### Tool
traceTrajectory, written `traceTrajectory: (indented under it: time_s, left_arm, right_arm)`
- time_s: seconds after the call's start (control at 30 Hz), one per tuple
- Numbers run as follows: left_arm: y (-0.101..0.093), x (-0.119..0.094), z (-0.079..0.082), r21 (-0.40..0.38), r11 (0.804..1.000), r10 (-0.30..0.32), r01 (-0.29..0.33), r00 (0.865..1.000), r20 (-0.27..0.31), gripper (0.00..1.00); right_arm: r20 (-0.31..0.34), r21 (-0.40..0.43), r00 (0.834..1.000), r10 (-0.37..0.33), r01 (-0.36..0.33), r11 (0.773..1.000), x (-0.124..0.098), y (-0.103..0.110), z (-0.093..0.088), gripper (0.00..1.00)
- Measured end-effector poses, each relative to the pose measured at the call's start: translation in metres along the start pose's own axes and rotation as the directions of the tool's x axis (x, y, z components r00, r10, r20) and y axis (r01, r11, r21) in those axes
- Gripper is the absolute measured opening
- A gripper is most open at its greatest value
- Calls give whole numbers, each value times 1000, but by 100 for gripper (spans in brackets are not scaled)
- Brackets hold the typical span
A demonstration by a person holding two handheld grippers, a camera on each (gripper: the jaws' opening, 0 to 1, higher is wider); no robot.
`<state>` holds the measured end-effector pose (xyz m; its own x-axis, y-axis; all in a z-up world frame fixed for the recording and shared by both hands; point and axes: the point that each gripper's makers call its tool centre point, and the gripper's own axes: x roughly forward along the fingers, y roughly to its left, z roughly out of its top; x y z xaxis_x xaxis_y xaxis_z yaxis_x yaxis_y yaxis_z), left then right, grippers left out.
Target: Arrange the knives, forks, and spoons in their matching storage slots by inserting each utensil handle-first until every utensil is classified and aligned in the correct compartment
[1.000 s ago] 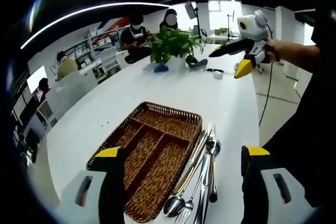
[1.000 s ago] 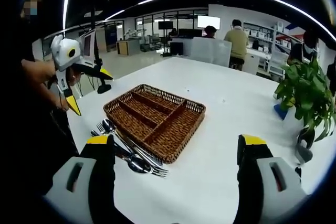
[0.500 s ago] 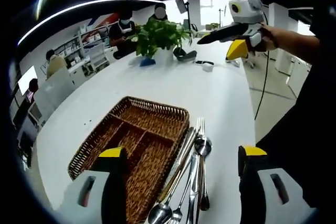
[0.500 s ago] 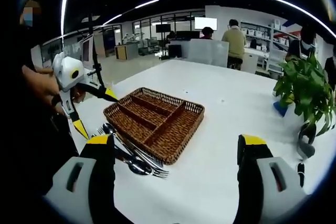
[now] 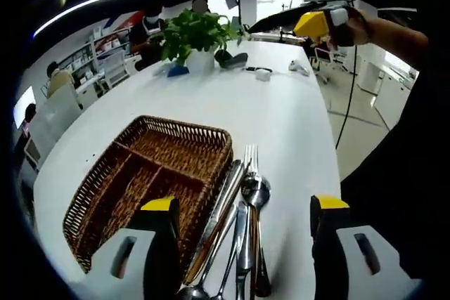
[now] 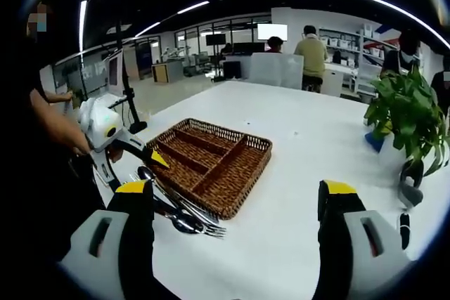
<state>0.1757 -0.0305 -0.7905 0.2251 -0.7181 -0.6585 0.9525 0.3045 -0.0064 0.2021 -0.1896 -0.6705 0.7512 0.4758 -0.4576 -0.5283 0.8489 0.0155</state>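
Note:
A brown wicker tray (image 5: 151,147) with long compartments lies on the white table (image 5: 281,110); its slots hold nothing. Several knives, forks and spoons (image 5: 247,209) lie in a loose pile just beside its long side, on the table. My left gripper (image 5: 245,205) hovers open right over that pile, with nothing between its jaws. In the right gripper view the tray (image 6: 242,147) sits centre-left, the cutlery (image 6: 179,214) lies at its near side, and the left gripper (image 6: 112,138) hangs close above it. My right gripper (image 6: 235,187) stands open, back from the tray.
A potted plant (image 5: 190,33) and small dark items (image 5: 256,72) sit at the table's far end. The table edge (image 5: 330,138) runs close beside the cutlery. People sit at desks in the background. The right gripper (image 5: 316,19) is held high in a hand.
My left gripper has come down and closer to the cutlery pile beside the tray. The right gripper has held roughly still, both staying open.

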Motion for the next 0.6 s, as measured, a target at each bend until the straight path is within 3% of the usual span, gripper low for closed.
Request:
traceTrajectory:
  time_s: [0.23,0.53,0.6]
  left_arm:
    - [-9,17,-14,2,1000,-21,21,999,-26,60]
    - [-29,31,-34,-23,994,-104,103,991,-85,31]
    - [-30,35,-38,-18,994,-107,106,990,-93,31]
  right_arm:
    - [-1,7,1000,-9,9,1000,-2,-3,-1,100]
    - [-2,7,1000,-7,7,1000,-4,-2,-3,100]
    - [-3,8,1000,-7,7,1000,-6,-1,-5,100]
